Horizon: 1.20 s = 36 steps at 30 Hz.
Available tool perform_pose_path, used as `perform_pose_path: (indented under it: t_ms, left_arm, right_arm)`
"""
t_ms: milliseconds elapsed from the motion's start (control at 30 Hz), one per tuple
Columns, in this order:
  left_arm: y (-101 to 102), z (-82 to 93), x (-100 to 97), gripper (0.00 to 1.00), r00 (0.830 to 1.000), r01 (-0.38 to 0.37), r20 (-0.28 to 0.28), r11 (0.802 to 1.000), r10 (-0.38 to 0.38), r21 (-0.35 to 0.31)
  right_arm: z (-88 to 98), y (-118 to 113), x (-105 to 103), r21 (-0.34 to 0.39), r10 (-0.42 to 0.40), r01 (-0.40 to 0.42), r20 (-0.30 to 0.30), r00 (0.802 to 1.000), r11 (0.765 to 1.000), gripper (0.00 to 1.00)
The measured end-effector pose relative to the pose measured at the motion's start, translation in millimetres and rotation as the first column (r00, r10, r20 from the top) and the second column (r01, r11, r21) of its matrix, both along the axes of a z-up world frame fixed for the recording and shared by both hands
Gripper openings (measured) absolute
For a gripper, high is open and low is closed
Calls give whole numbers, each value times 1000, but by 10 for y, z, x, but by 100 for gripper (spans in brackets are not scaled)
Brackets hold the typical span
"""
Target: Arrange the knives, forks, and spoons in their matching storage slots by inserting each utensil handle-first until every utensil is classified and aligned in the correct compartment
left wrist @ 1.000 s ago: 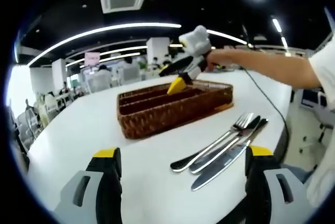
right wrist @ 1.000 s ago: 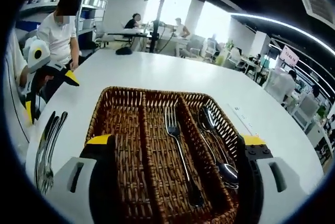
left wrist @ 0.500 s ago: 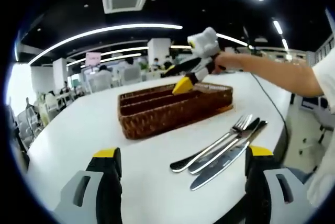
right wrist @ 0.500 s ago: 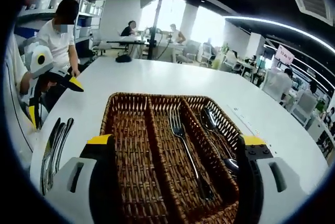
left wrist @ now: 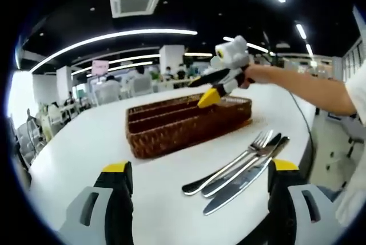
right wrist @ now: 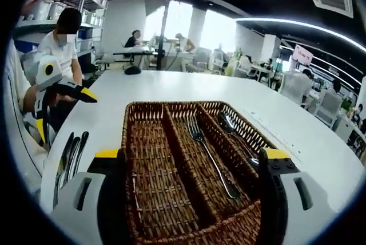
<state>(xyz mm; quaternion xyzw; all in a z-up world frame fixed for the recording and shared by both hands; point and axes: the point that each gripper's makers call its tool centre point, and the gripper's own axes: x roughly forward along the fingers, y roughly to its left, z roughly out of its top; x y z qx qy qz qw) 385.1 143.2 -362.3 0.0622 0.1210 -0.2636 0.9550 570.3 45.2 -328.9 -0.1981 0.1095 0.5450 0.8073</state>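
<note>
Since both of your tools are released and carry nothing, you choose the next grasp freely. The left tool [left wrist: 196,170] sits low over the table [left wrist: 86,142], jaws spread, with the three loose utensils lying between the jaw tips and a little ahead. The right tool [right wrist: 190,159] hangs over the near end of the wicker basket [right wrist: 143,199], jaws apart, nothing between them; you see it from the other side too, above the basket's far end.

Loose pile on the table, just beside the basket: a fork [left wrist: 229,162], a second handle [left wrist: 243,165] whose head you cannot tell, and a knife [left wrist: 240,183]. They lie side by side, touching or nearly so, handles toward the left tool.

Judgement on handling: polished steel, stiff, light, not fragile, but slippery and flat against the table. Likely hard to get a jaw under. Best to take one at the mid-handle, where it is thickest, jaws across the width, and peel it off the neighbours first, otherwise two may come up together. The knife is outermost, so probably the easiest to isolate.

Basket has three long slots. Middle holds a fork [right wrist: 211,153], right slot holds spoons [right wrist: 231,133], left slot looks free, likely the knife's place.
</note>
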Motion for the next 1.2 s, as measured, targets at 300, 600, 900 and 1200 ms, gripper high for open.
perform_pose_path:
  t_ms: [300,600,900,1200]
  left_arm:
    - [12,78,41,99,1000,3,13,1000,-3,12]
    - [-5,52,102,99,1000,17,7,1000,-17,2]
    - [-22,68,115,99,1000,21,-4,999,-21,-29]
    - [-50,48,135,99,999,35,-10,999,-36,-11]
  right_arm:
    - [-9,-117,-70,6,-20,20,-11,1000,1000,100]
    - [11,-215,-311,66,-45,44,11,999,997,100]
    - [-56,-356,-354,81,-75,75,2,997,994,100]
    - [-56,-459,-464,108,-105,103,7,994,989,100]
